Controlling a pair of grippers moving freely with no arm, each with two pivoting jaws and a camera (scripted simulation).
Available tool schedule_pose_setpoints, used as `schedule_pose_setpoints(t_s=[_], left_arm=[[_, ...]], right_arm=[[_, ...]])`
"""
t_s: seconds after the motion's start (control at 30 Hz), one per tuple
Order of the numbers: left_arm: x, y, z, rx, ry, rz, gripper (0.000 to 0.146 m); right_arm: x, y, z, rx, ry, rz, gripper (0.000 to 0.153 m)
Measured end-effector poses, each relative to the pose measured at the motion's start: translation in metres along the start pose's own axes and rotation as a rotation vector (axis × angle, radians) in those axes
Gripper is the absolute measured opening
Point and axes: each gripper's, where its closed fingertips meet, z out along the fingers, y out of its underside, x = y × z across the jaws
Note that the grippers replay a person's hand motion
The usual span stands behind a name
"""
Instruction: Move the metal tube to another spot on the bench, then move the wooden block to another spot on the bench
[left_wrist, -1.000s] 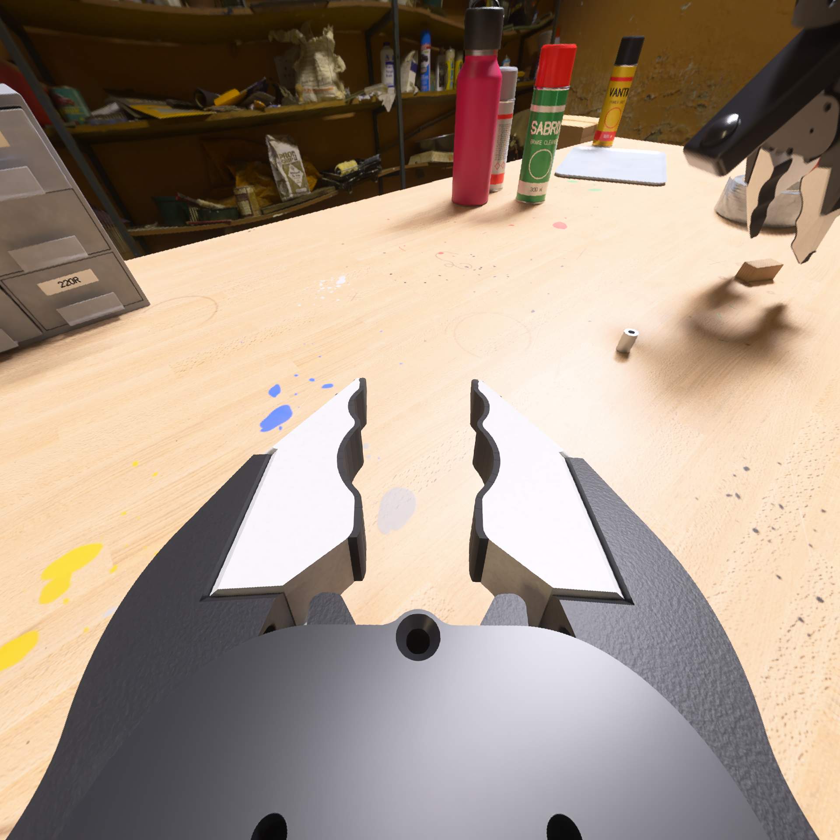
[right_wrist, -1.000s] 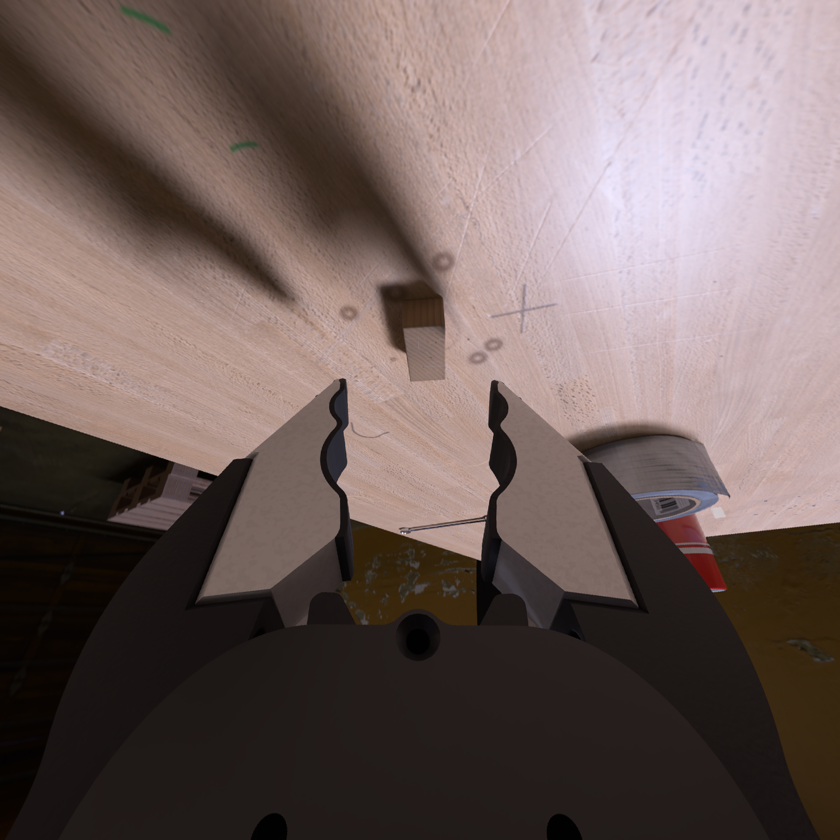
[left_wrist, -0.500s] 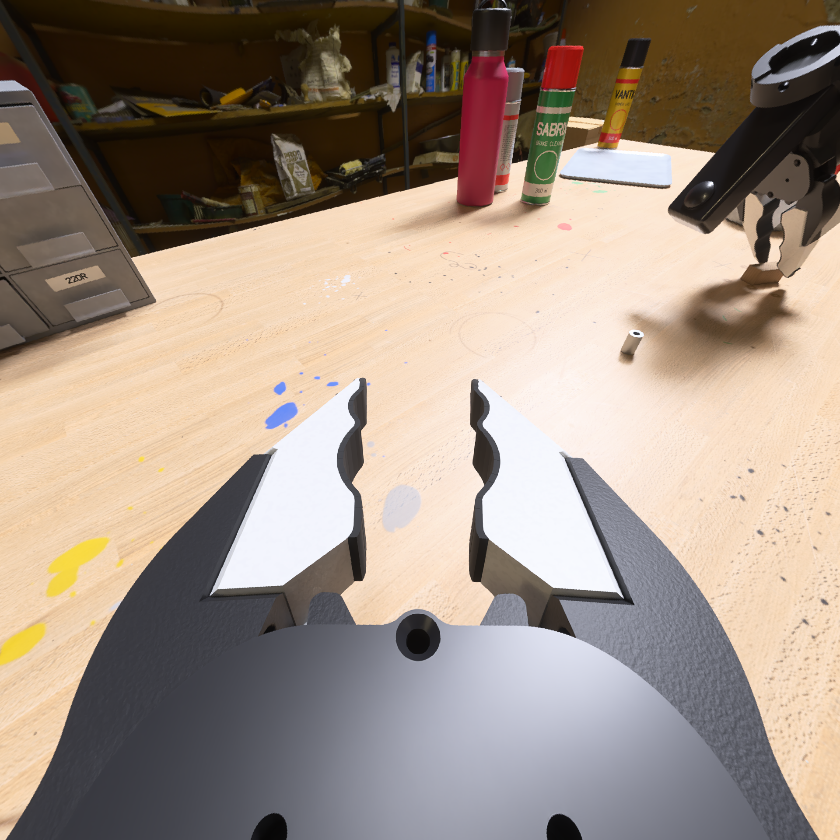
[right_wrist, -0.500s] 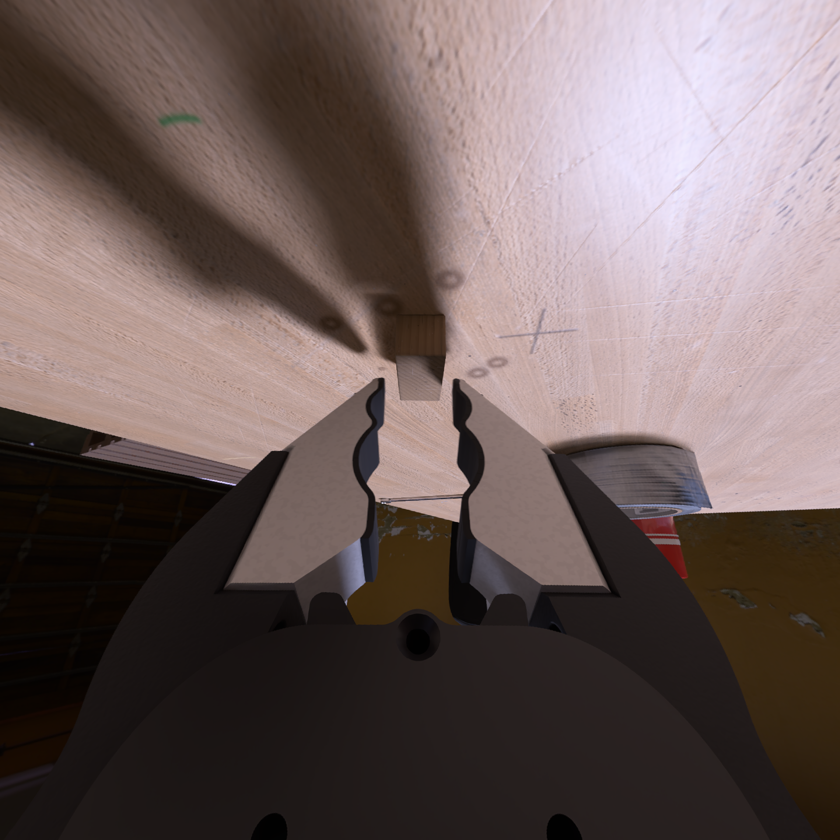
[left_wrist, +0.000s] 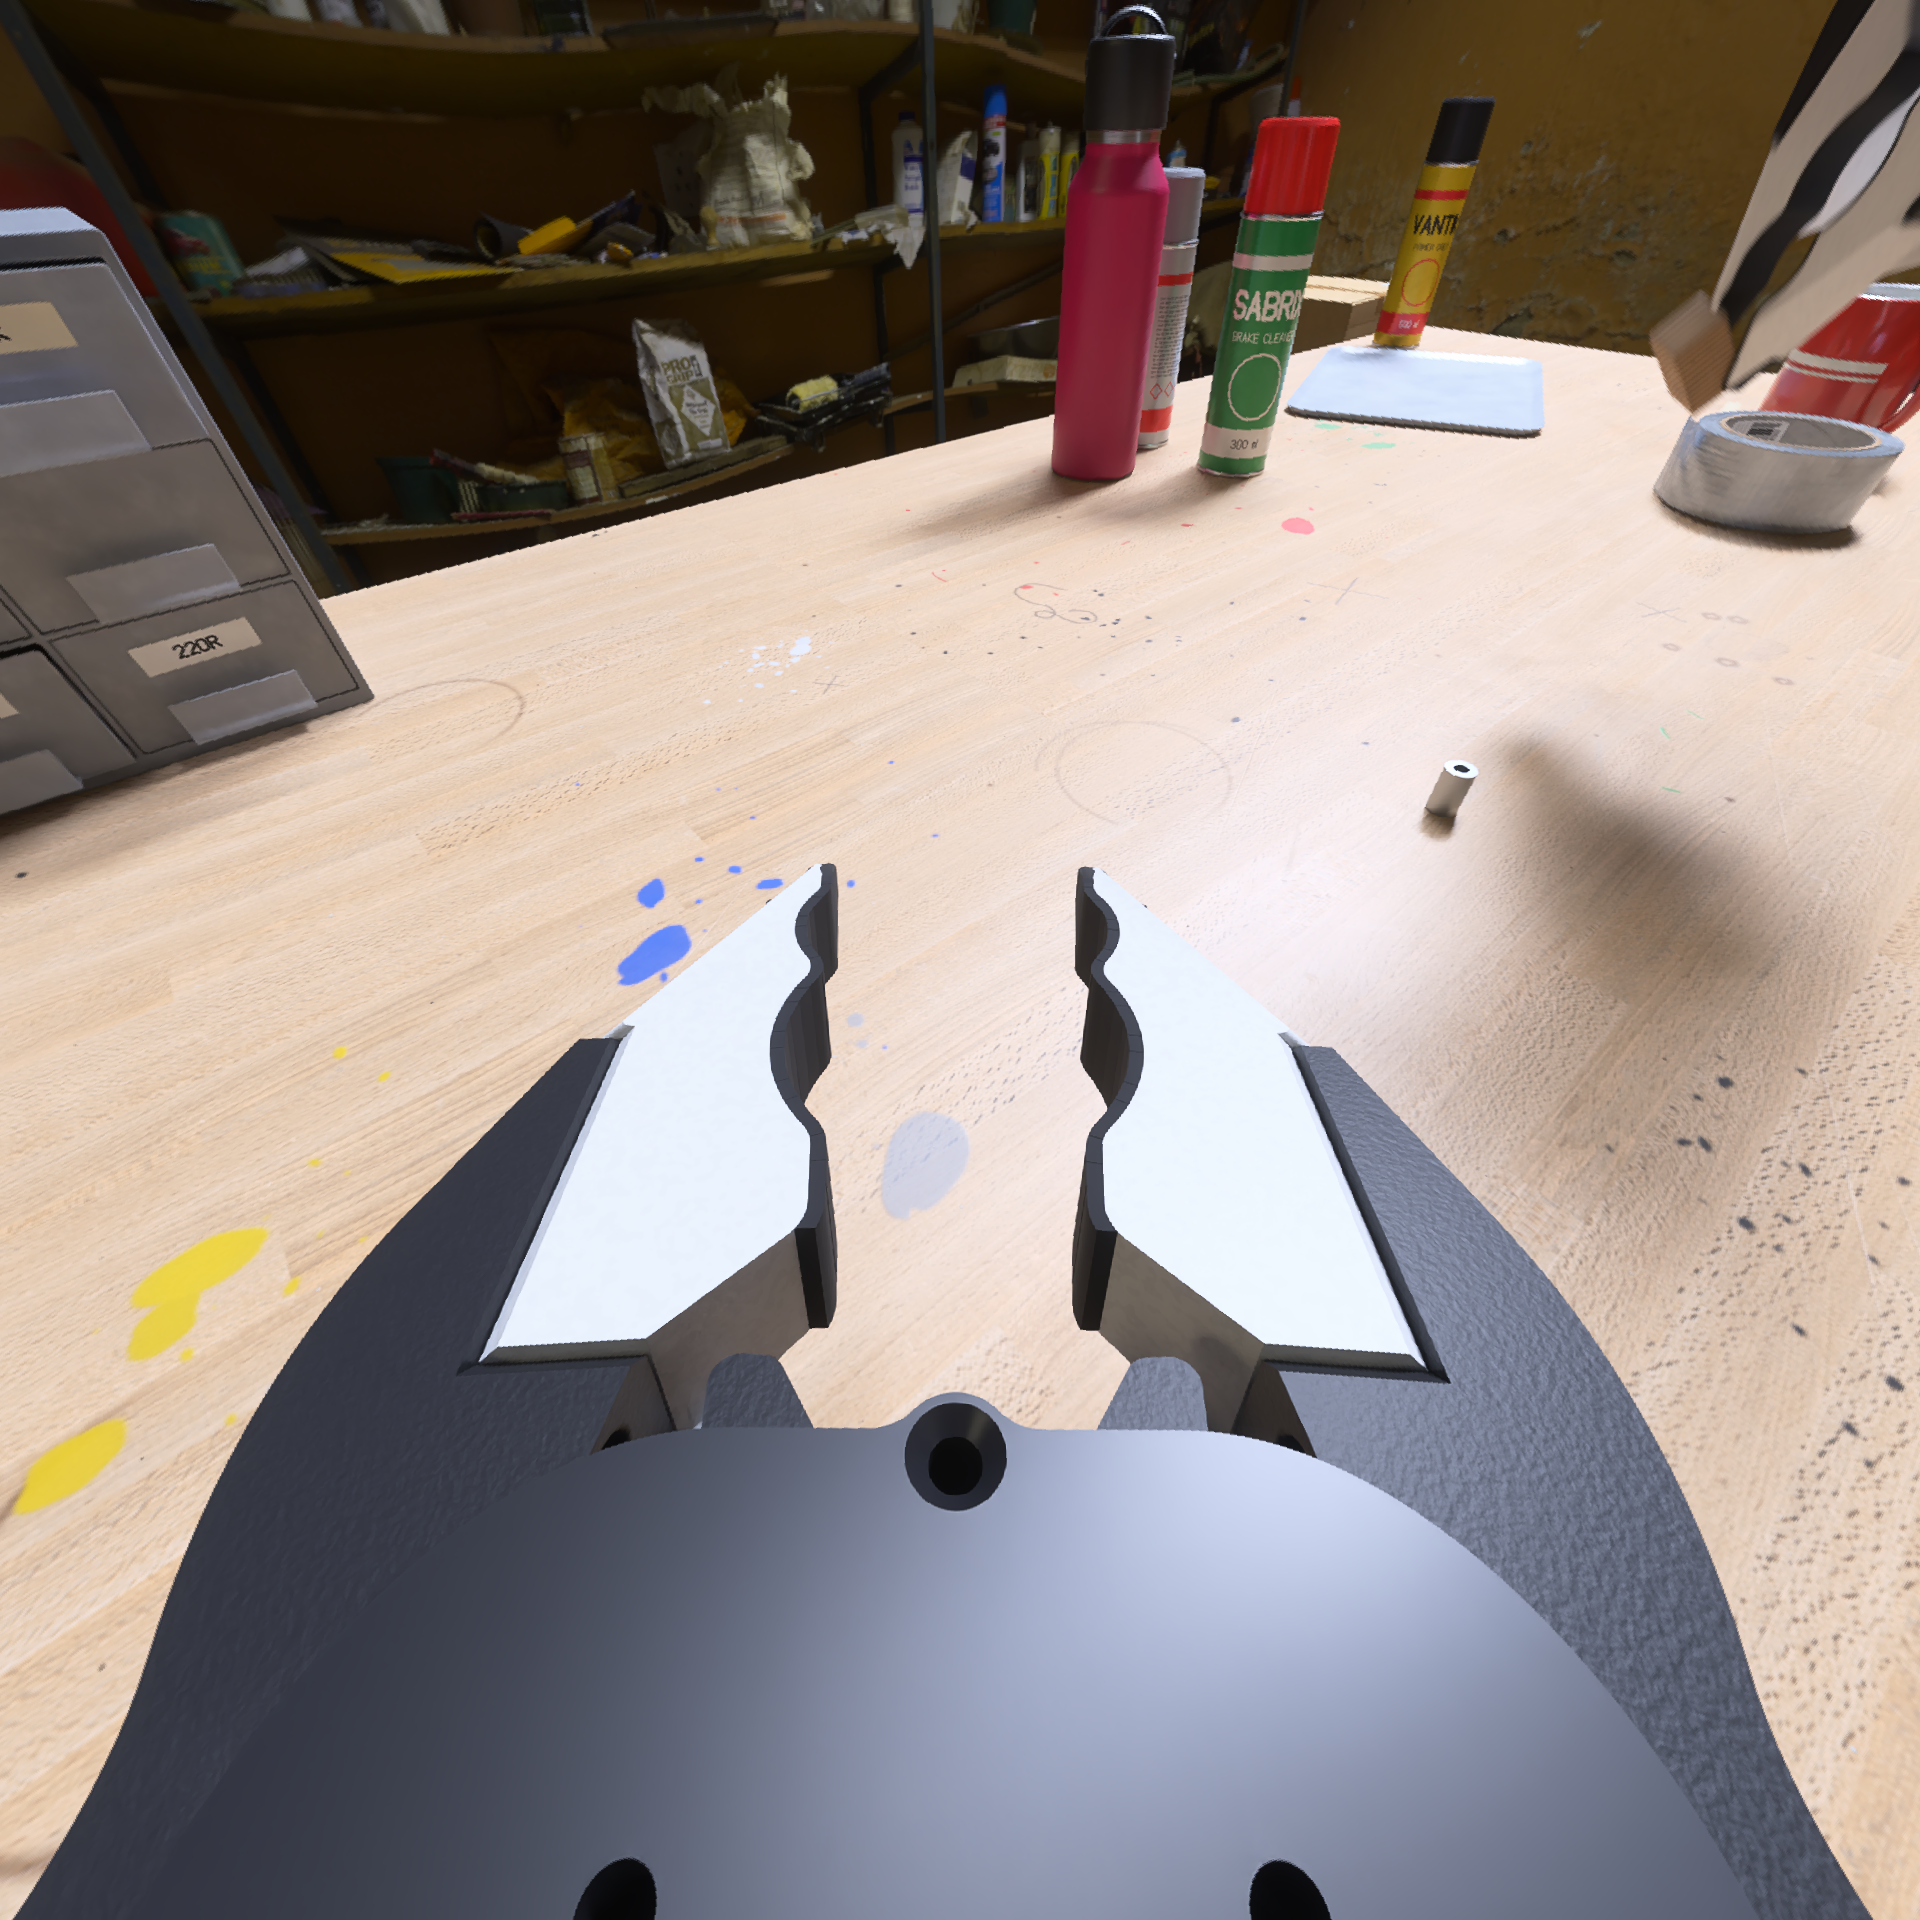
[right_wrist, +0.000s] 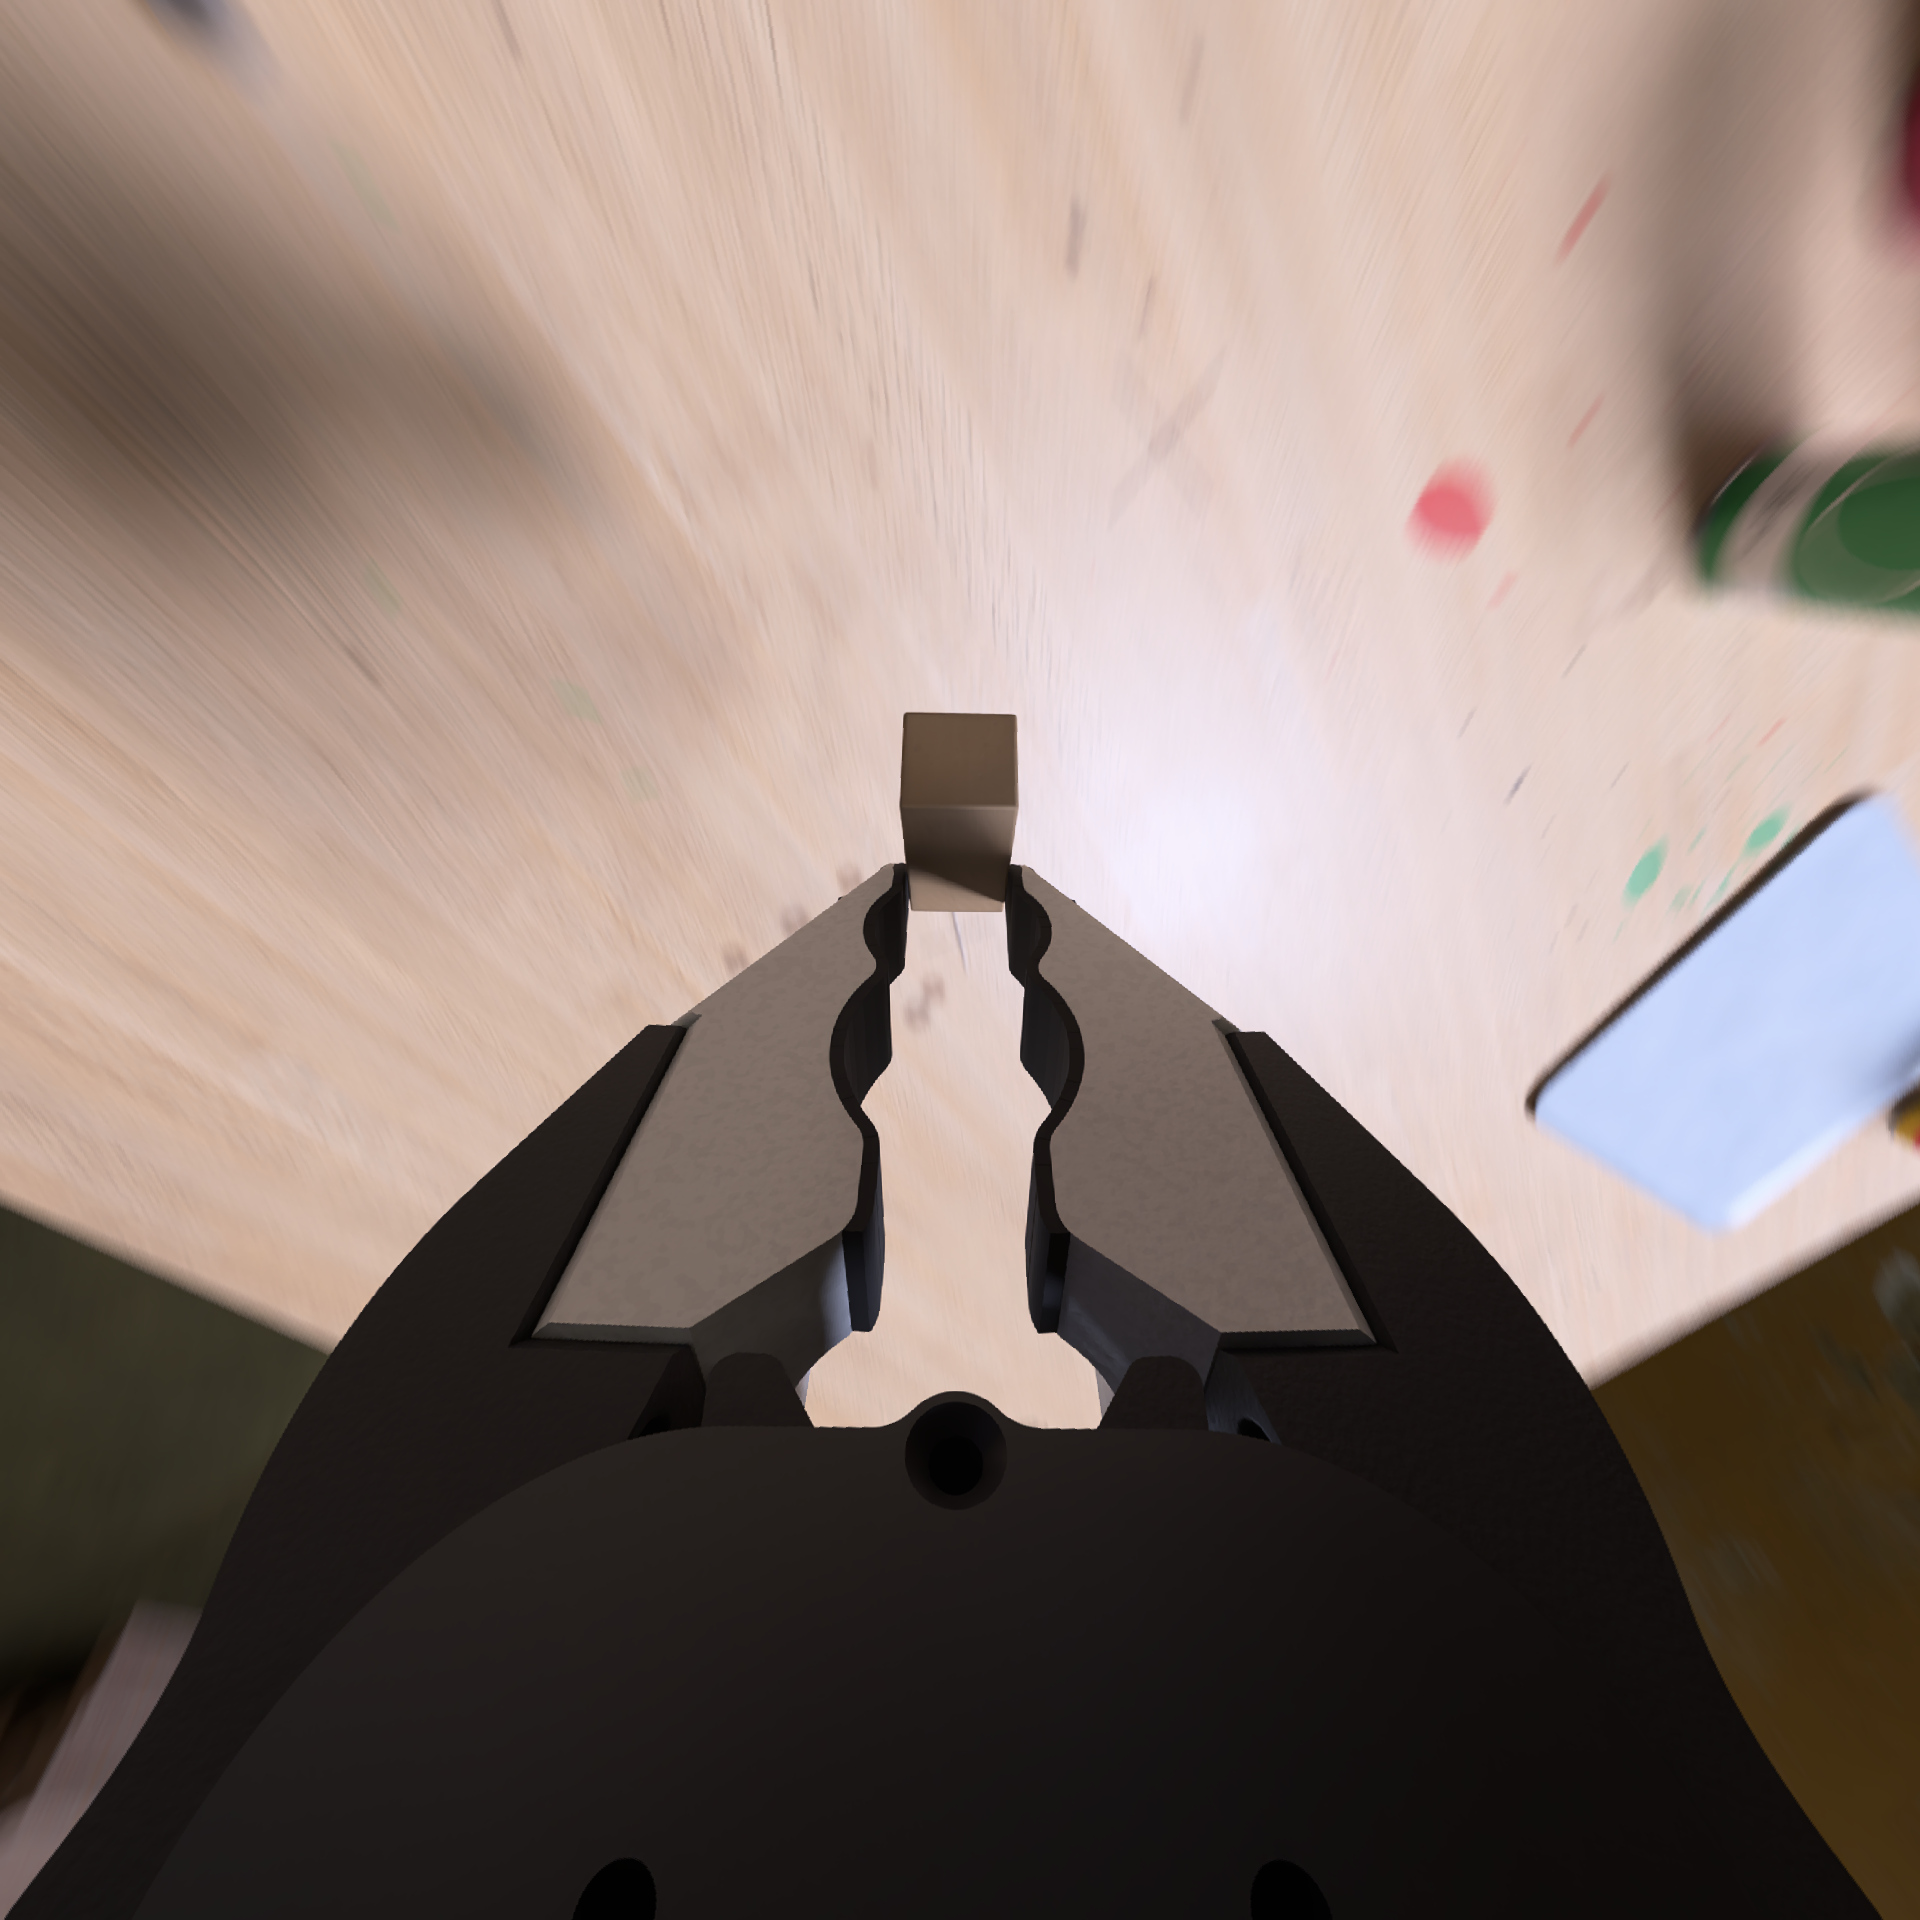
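— Two grippers, and only one carries anything. The right gripper (right_wrist: 956, 883) pinches the wooden block (right_wrist: 957, 795) by its near end between the fingertips, most of the block sticking out past them, held up in the air above the bench (right_wrist: 520, 520).

— How high above it?

— Hard to say; the bench under it is smeared with motion blur. From the left wrist view the block (left_wrist: 1691, 349) hangs at the top right, clear of the surface, above a grey roll of tape (left_wrist: 1775, 468) with a red cup (left_wrist: 1860, 358) behind it.

— And the left gripper (left_wrist: 956, 883)?

— Spread wide, nothing between its fingers, low over the bench near a few blue paint spots (left_wrist: 655, 951).

— The metal tube (left_wrist: 1450, 788)?

— Lying alone on the bench, ahead and to the right of the left gripper, well apart from both grippers, beside a broad soft shadow.

— Anything else?

— A pink bottle (left_wrist: 1108, 281) and a green spray can (left_wrist: 1262, 312) at the far edge, a pale flat pad (left_wrist: 1418, 390) nearby, grey drawers (left_wrist: 135, 540) on the left.
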Motion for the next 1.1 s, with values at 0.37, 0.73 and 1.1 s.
schedule_pose_setpoints(t_s=[0.37, 0.73, 1.1], left_arm=[[0.0, -0.001, -0.001, 0.003, -0.005, 0.006, 0.046], [0.001, 0.002, 0.001, -0.01, 0.0, 0.013, 0.047], [0.001, 0.005, 0.002, -0.025, 0.007, 0.015, 0.049]], right_arm=[[-0.142, -0.141, -0.012, 0.874, -0.096, 0.068, 0.018], [-0.196, -0.171, 0.06, 0.696, -0.112, -0.008, 0.018], [-0.158, -0.164, 0.006, 0.851, -0.062, 0.02, 0.048]])
